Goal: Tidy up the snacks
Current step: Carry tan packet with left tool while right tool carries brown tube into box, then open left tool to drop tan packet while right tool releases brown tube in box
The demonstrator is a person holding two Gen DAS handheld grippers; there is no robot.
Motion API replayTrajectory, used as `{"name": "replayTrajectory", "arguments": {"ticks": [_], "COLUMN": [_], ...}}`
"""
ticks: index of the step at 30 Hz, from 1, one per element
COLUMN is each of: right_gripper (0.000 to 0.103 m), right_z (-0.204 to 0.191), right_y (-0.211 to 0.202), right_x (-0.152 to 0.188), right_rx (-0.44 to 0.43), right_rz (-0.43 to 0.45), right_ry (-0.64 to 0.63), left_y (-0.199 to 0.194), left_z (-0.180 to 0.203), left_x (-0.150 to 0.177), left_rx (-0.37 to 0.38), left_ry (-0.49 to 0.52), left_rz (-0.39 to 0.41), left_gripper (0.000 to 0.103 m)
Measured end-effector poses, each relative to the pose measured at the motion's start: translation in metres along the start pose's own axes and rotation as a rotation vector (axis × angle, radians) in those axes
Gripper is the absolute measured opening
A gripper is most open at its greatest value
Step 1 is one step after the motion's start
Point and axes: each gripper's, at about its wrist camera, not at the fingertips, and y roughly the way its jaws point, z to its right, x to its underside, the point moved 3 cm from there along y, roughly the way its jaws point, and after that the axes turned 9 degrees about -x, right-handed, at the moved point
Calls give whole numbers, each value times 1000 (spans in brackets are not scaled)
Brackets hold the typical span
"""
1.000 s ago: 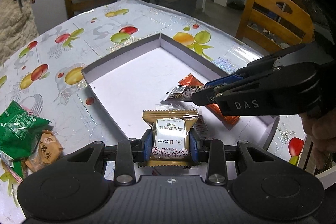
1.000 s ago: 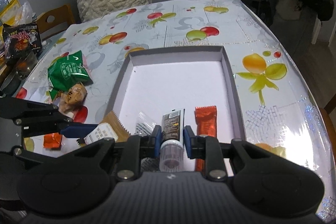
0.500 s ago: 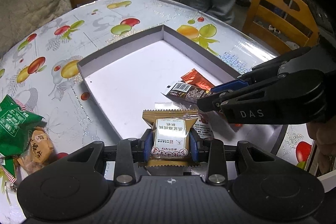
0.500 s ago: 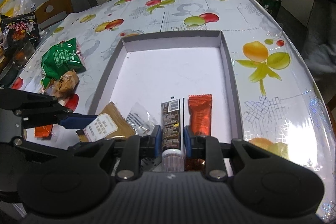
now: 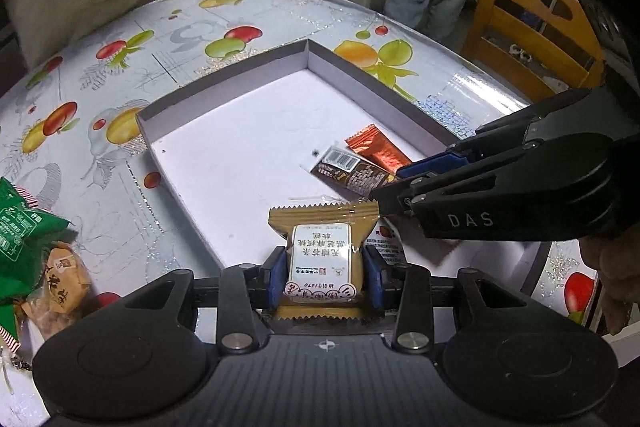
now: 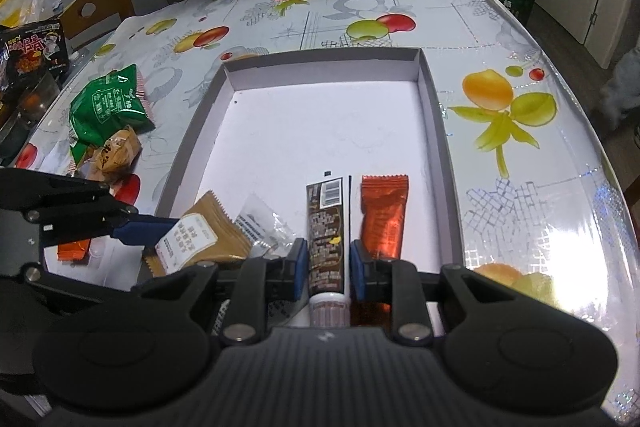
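at the bottom centre of the left view, our left gripper (image 5: pixel 325 277), its jaws just eased wider, still flanks a tan snack (image 5: pixel 323 251) labelled in chinese over the white tray (image 5: pixel 224 95). our right gripper (image 6: pixel 329 263), marked "das", clamps a brown barcoded stick (image 6: pixel 326 227) beside an orange packet (image 6: pixel 382 215).

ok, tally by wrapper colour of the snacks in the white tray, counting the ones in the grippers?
tan packet: 1
clear packet: 1
dark brown stick: 1
orange-red packet: 1
Total: 4
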Motion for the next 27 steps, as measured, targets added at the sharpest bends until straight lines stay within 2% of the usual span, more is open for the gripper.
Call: {"name": "replayTrajectory", "arguments": {"ticks": [19, 23, 27], "right_gripper": [27, 39, 40], "right_z": [-2, -5, -11], "right_y": [-16, -20, -21], "right_x": [-9, -13, -17], "right_rx": [17, 29, 27], "right_rz": [69, 99, 113], "right_ry": [25, 30, 24], "left_y": [-21, -28, -33], "left_z": [-2, -6, -14], "left_x": [-3, -1, 3], "left_rx": [-21, -26, -40], "left_ry": [0, -3, -15], "left_rz": [61, 75, 78], "left_gripper": [61, 64, 64]}}
